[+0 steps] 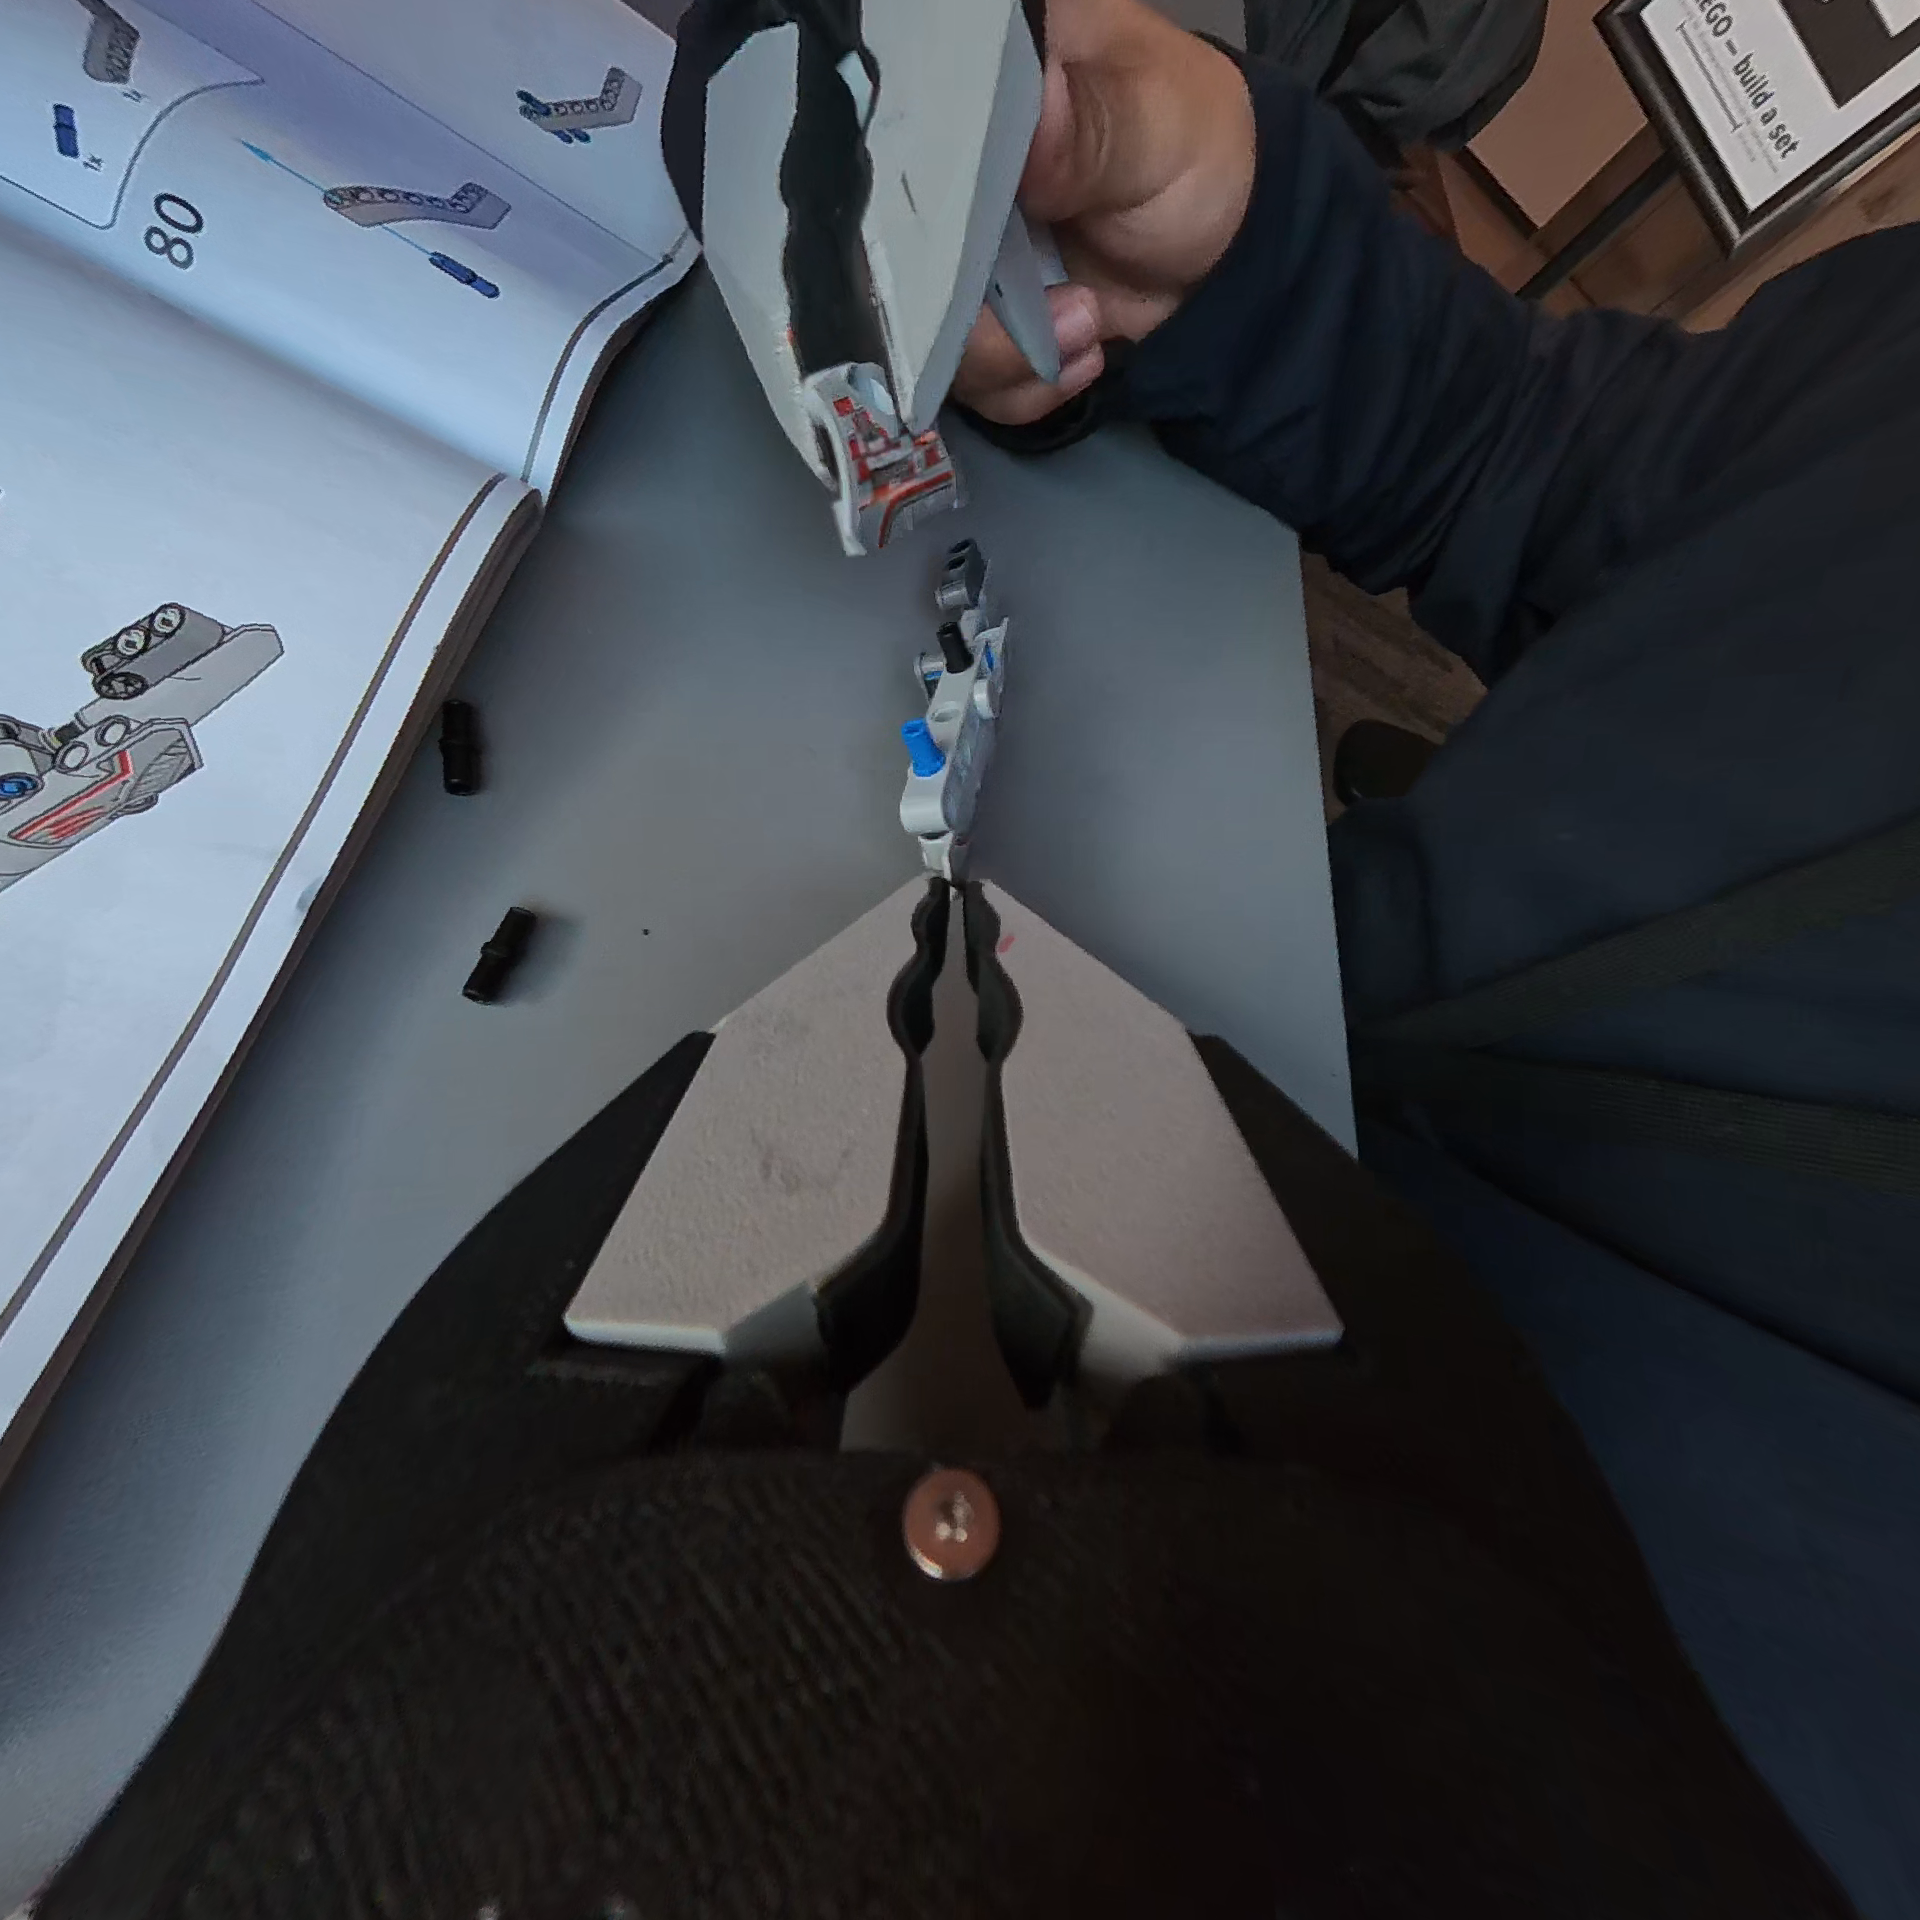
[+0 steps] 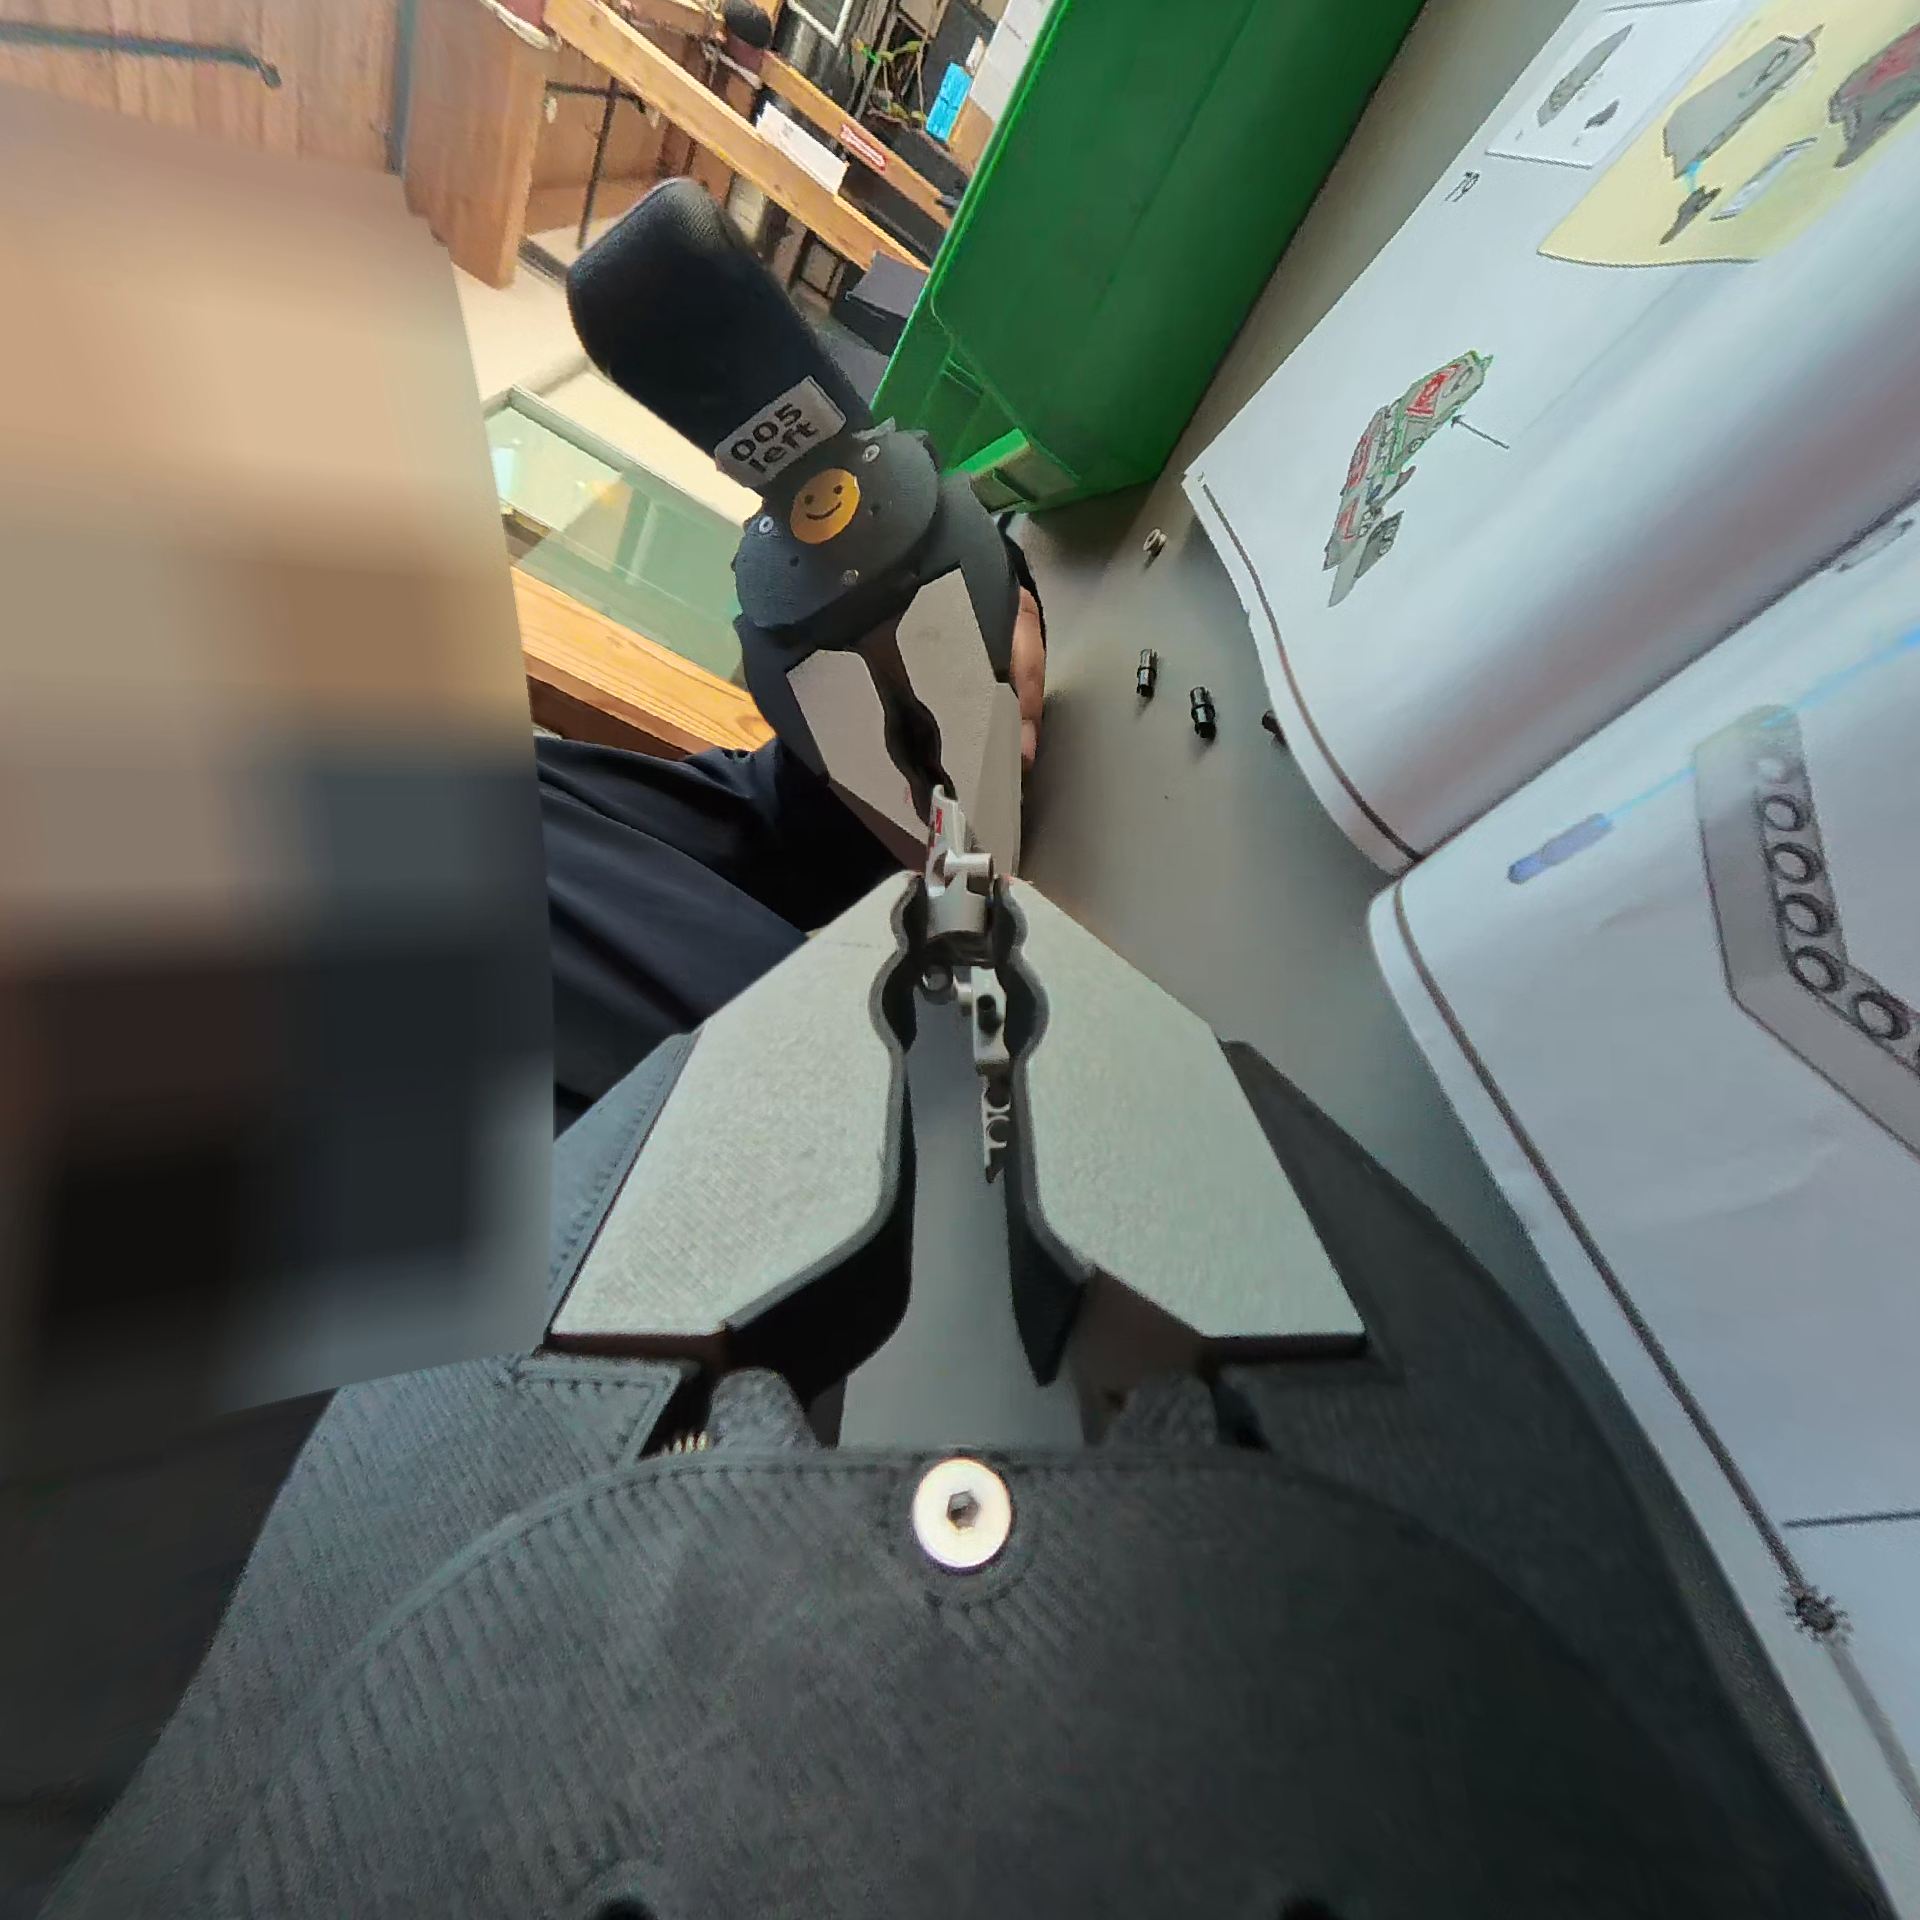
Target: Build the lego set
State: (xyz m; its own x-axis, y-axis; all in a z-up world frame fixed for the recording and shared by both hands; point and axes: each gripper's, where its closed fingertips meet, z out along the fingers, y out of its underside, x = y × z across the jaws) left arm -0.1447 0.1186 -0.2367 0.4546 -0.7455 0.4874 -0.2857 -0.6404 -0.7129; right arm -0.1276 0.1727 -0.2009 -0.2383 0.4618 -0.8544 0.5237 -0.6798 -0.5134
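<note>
My left gripper (image 1: 948, 891) is shut on the near end of a thin grey beam assembly with blue pins (image 1: 951, 727) and holds it above the grey table (image 1: 675, 675). My right gripper (image 1: 883, 457) comes in from the top, shut on a grey panel piece with red stripes (image 1: 899, 473). A small gap separates the two pieces, end to end. In the right wrist view my right gripper (image 2: 956, 906) is shut on its grey piece (image 2: 961, 920). The left gripper (image 2: 966, 842) faces it, tip to tip.
Two loose black pins (image 1: 460, 746) (image 1: 499, 954) lie on the table beside the open instruction booklet (image 1: 208, 520); both show in the right wrist view (image 2: 1146, 670) (image 2: 1202, 710). A green bin (image 2: 1122, 208) stands behind the booklet (image 2: 1558, 520). The table edge (image 1: 1320, 727) runs close on the right. There is about 7 cm between the tips of the two grippers.
</note>
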